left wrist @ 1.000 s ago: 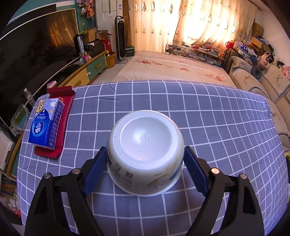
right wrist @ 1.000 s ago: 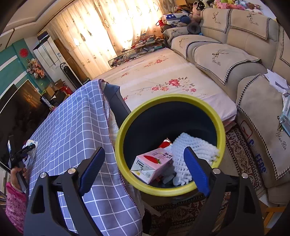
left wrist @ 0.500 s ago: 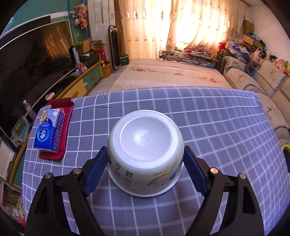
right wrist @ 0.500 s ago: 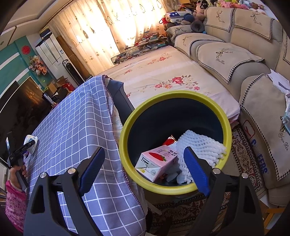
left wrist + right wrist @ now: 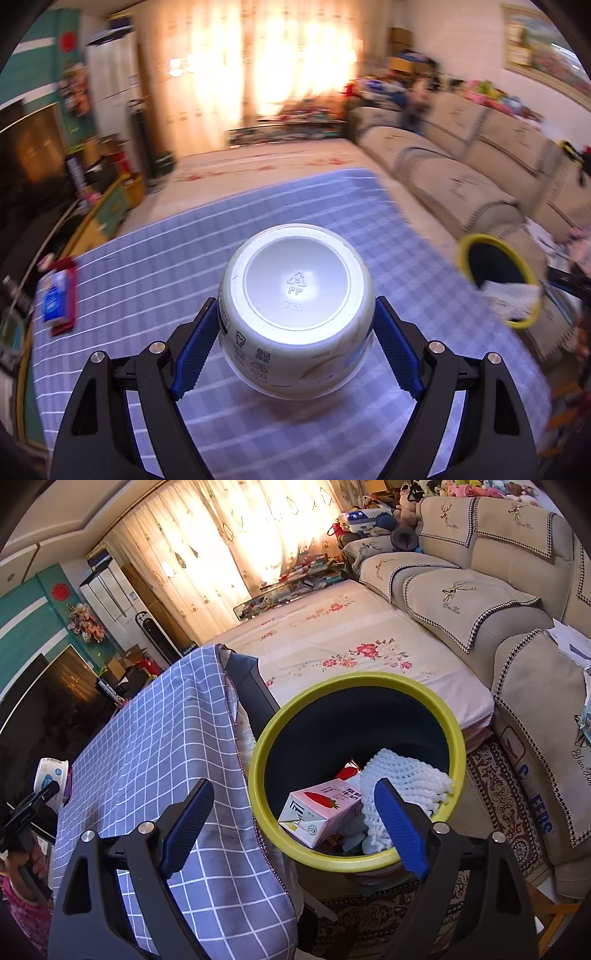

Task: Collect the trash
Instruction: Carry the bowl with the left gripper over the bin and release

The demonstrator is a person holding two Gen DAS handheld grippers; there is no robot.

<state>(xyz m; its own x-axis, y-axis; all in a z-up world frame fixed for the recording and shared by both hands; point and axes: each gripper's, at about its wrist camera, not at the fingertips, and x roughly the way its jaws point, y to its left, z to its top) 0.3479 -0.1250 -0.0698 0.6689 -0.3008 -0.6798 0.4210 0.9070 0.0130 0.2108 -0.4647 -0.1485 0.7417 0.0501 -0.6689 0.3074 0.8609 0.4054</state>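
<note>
**Bowl gripped bottom-up over the bench, bin waiting at the right**

Far left in the left wrist view, a blue tissue pack (image 5: 55, 302) lies on a red cloth (image 5: 68, 295) at the bench edge, blurred. The bench (image 5: 155, 266) wears a grey-blue checked cloth, and above it the left gripper (image 5: 295, 343) has its jaws set wide around a white plastic bowl (image 5: 295, 306). The bowl faces the camera bottom-first, recycling mark plain to read, and both blue pads press on its sides. It's held! The background is smeared. Off to the right of the bowl, past the bench edge, the yellow-rimmed bin (image 5: 498, 280) shows up beside the beige sofa (image 5: 461, 177).

Over to the right wrist view now. At the far left edge the bowl (image 5: 50, 775) appears again, small, in the other gripper, with a hand (image 5: 27, 860) on the handle below. The checked bench cloth (image 5: 166, 746) drapes down in the middle. The right gripper (image 5: 295, 827) hangs with its jaws spread wide and nothing between them, above the near rim of the bin (image 5: 454, 738). Inside the bin: a pink strawberry milk carton (image 5: 317, 812), and to its right a white foam net (image 5: 402, 775). Behind, a floral bed (image 5: 351, 642).
</note>
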